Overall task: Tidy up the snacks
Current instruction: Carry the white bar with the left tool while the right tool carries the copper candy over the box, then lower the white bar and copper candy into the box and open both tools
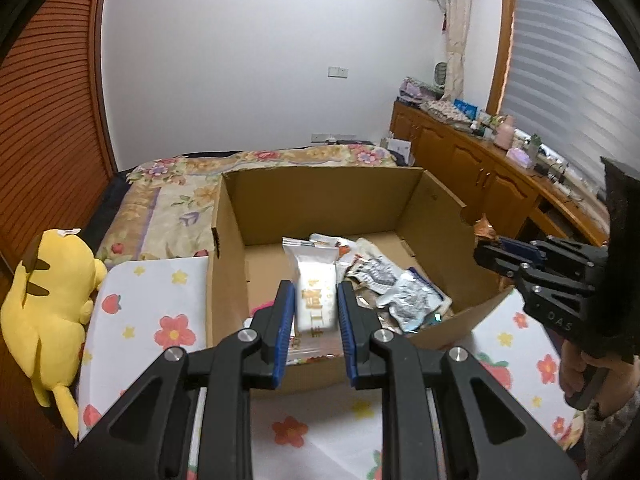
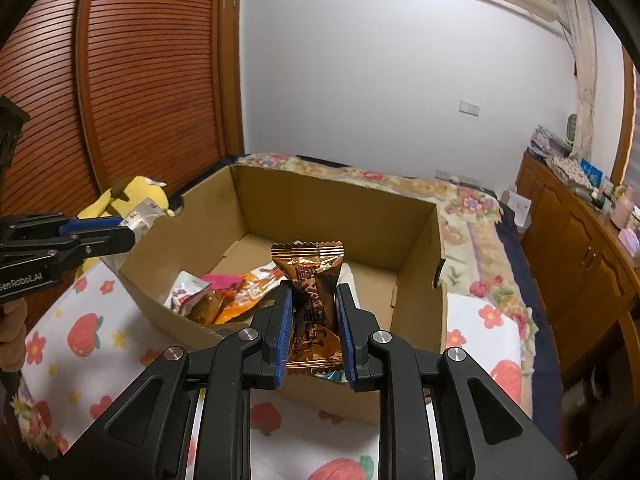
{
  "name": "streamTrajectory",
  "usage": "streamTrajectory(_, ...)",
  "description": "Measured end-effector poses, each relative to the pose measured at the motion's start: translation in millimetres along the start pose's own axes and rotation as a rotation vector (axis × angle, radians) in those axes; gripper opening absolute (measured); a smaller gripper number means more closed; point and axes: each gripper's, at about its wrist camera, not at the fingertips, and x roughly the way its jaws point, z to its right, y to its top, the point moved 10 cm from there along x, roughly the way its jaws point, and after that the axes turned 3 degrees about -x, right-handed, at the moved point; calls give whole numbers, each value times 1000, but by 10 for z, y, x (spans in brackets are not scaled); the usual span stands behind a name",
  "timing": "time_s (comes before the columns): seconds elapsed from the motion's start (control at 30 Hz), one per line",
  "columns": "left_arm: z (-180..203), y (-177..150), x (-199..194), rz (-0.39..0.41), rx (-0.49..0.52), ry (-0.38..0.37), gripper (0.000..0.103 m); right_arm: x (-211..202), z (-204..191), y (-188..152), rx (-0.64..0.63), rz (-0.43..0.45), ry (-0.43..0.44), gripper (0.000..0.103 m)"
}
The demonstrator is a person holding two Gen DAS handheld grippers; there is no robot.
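From your left wrist camera, your left gripper (image 1: 314, 310) is clamped on a white rectangular snack packet with yellow print (image 1: 316, 280), its blue pads pressing the packet's two long edges; the packet hangs over the near wall of the open brown cardboard box (image 1: 320, 192). Inside the box lie a crumpled silver foil wrapper (image 1: 412, 300) and several other loose snack packs, bunched toward the right half of the floor. The box sits on a white cloth printed with strawberries and flowers (image 1: 160, 312), spread over the bed, and a yellow plush toy (image 1: 48, 300) lies just beside the cloth on the left. Your right gripper (image 1: 496, 254) shows at the right edge, near the box's right wall. From your right wrist camera, your right gripper (image 2: 314, 312) is closed on a shiny bronze foil candy wrapper with crimped ends (image 2: 310, 292), held upright above the near wall of the box (image 2: 340, 208). An orange snack pack (image 2: 248, 292) and a red-and-white packet (image 2: 186, 290) lie in the near left corner. Your left gripper (image 2: 128, 232) reaches in from the left, with the pale packet (image 2: 142, 216) between its fingers.
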Motion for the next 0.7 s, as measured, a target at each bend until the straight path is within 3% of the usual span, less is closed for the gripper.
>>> streamTrajectory(0.7, -144, -101, 445, -66, -13, 50, 21, 398, 302, -214, 100, -48, -13, 20)
